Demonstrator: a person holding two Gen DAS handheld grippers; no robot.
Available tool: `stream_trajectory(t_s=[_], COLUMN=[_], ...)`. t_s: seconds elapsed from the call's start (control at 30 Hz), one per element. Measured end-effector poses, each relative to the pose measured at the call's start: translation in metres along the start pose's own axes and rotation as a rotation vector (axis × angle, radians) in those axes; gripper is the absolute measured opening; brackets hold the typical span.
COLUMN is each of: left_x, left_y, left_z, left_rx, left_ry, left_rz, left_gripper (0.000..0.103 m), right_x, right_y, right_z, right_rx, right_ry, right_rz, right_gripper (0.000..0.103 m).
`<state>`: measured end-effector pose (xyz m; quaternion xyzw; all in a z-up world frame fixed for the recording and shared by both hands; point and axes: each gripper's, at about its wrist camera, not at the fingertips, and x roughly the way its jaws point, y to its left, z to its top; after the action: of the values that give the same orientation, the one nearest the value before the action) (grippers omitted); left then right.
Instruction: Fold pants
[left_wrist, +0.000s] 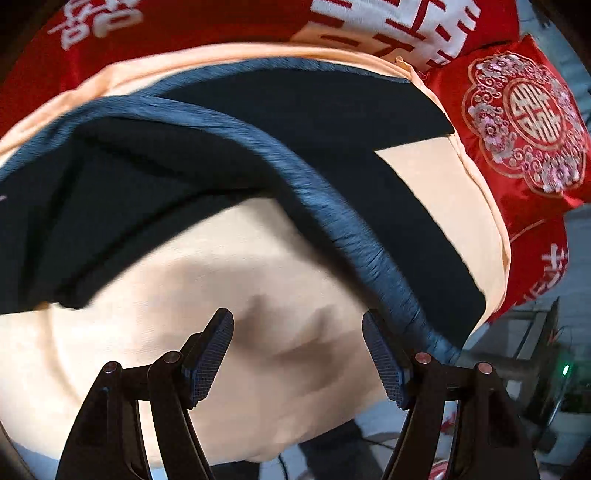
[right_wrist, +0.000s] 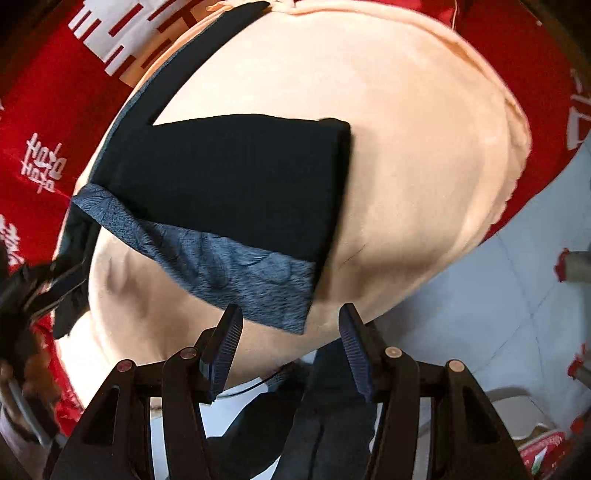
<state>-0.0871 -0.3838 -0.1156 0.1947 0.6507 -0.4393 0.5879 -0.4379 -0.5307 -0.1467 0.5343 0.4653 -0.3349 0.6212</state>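
Observation:
Black pants (left_wrist: 155, 177) with a grey-blue waistband (left_wrist: 332, 218) lie on a peach cushion (left_wrist: 221, 332). My left gripper (left_wrist: 297, 354) is open and empty, hovering over bare cushion, its right finger next to the waistband's end. In the right wrist view the pants (right_wrist: 236, 177) lie partly folded, the grey-blue band (right_wrist: 229, 273) along their near edge. My right gripper (right_wrist: 291, 343) is open and empty, just in front of the band's corner. The left gripper (right_wrist: 55, 277) shows at the far left beside the pants' other end; its jaws are unclear there.
The peach cushion (right_wrist: 424, 147) rests on red bedding with white characters (right_wrist: 44, 162). A red embroidered pillow (left_wrist: 528, 122) sits at the right. Grey tiled floor (right_wrist: 480, 314) lies beyond the cushion's edge, with dark clutter (left_wrist: 535, 350).

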Motion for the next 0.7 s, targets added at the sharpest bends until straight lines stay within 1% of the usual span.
stream_trajectory(t_s=[0.13, 0.2, 0.27, 0.33, 0.37, 0.43, 0.47, 0.5, 0.53, 0.57, 0.6, 0.7], left_x=[0.018, 0.024, 0.029, 0.036, 0.04, 0.042, 0.042, 0.043, 0.043, 0.043, 0.044, 0.033], left_y=[-0.015, -0.021, -0.023, -0.026, -0.028, -0.029, -0.03, -0.032, -0.034, -0.036, -0.037, -0.042], left_z=[0.009, 0.012, 0.014, 0.016, 0.017, 0.018, 0.019, 0.02, 0.022, 0.024, 0.026, 0.034], left_rx=[-0.026, -0.034, -0.05, -0.067, -0.074, -0.087, -0.095, -0.098, -0.099, -0.095, -0.092, -0.092], left_ry=[0.017, 0.03, 0.042, 0.056, 0.061, 0.065, 0.059, 0.056, 0.053, 0.061, 0.073, 0.051], left_rz=[-0.001, 0.003, -0.009, -0.013, -0.009, -0.008, -0.009, -0.01, -0.019, -0.04, -0.042, -0.071], left_gripper=[0.073, 0.073, 0.073, 0.073, 0.073, 0.073, 0.073, 0.07, 0.045, 0.031, 0.026, 0.019], right_x=[0.013, 0.023, 0.031, 0.038, 0.041, 0.042, 0.039, 0.035, 0.03, 0.023, 0.016, -0.013], right_y=[-0.007, -0.002, 0.0, 0.0, 0.0, 0.0, -0.001, -0.001, -0.001, 0.0, 0.002, 0.013], right_z=[0.007, 0.012, 0.014, 0.013, 0.014, 0.017, 0.018, 0.021, 0.023, 0.027, 0.031, 0.05], right_rx=[-0.025, -0.046, -0.07, -0.078, -0.071, -0.048, -0.041, -0.032, -0.027, -0.027, -0.035, -0.074], right_ry=[0.05, 0.071, 0.093, 0.111, 0.126, 0.15, 0.153, 0.155, 0.155, 0.153, 0.145, 0.104], right_rz=[0.121, 0.175, 0.205, 0.212, 0.228, 0.251, 0.257, 0.271, 0.284, 0.3, 0.312, 0.355], right_gripper=[0.058, 0.058, 0.058, 0.057, 0.053, 0.025, 0.019, 0.012, 0.01, 0.009, 0.009, 0.008])
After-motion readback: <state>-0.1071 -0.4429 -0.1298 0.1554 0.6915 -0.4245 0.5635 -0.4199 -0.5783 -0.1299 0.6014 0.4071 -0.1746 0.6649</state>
